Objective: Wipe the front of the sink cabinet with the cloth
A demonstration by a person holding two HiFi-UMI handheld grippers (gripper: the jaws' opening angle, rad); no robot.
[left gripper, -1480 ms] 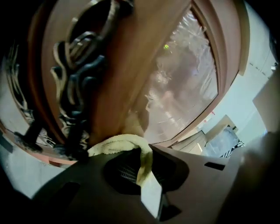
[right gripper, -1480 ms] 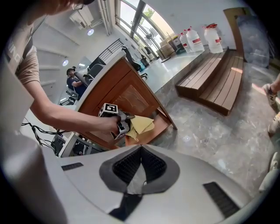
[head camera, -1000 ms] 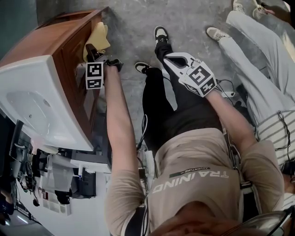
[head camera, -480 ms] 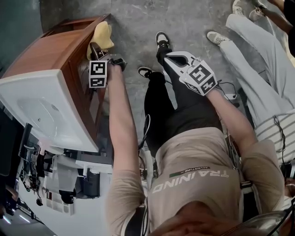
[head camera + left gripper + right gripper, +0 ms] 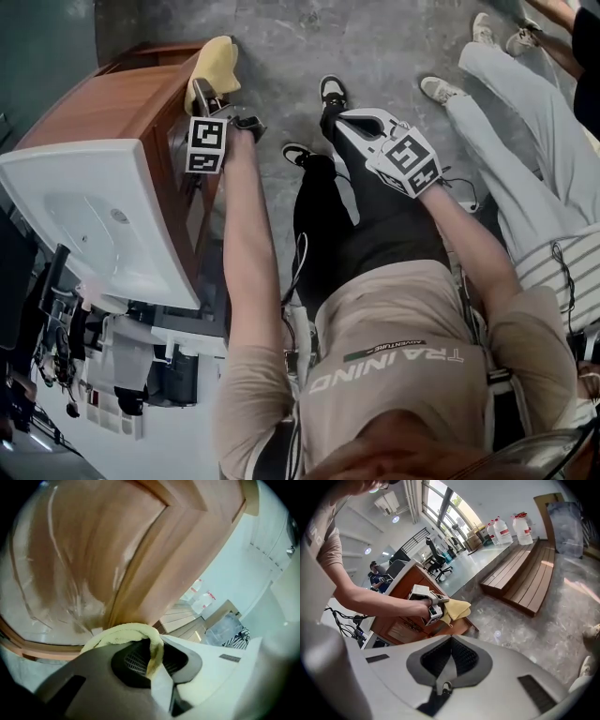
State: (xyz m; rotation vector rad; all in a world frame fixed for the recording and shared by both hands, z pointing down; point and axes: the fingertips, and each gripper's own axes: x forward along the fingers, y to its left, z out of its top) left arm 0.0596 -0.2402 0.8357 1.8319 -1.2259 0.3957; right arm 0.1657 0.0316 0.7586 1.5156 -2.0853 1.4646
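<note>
The sink cabinet (image 5: 112,103) is brown wood with a white basin (image 5: 84,216) on top, at the left of the head view. My left gripper (image 5: 201,97) is shut on a yellow cloth (image 5: 214,64) and presses it against the cabinet front near its far corner. In the left gripper view the cloth (image 5: 123,632) bulges from the shut jaws right against the glossy door panel (image 5: 93,550). My right gripper (image 5: 345,118) is shut and empty, held in the air above my knee, away from the cabinet. From its own view the cloth (image 5: 458,609) and left gripper (image 5: 432,612) show at the cabinet (image 5: 405,627).
My legs and shoes (image 5: 328,67) stand just right of the cabinet. Another person's legs (image 5: 525,131) are at the far right. Boxes and cables (image 5: 122,375) lie beside the basin. Wooden pallets (image 5: 525,578) and water bottles (image 5: 506,529) stand across the floor.
My left gripper has slid the cloth along the cabinet front toward its far corner. The right gripper has stayed about where it was.
</note>
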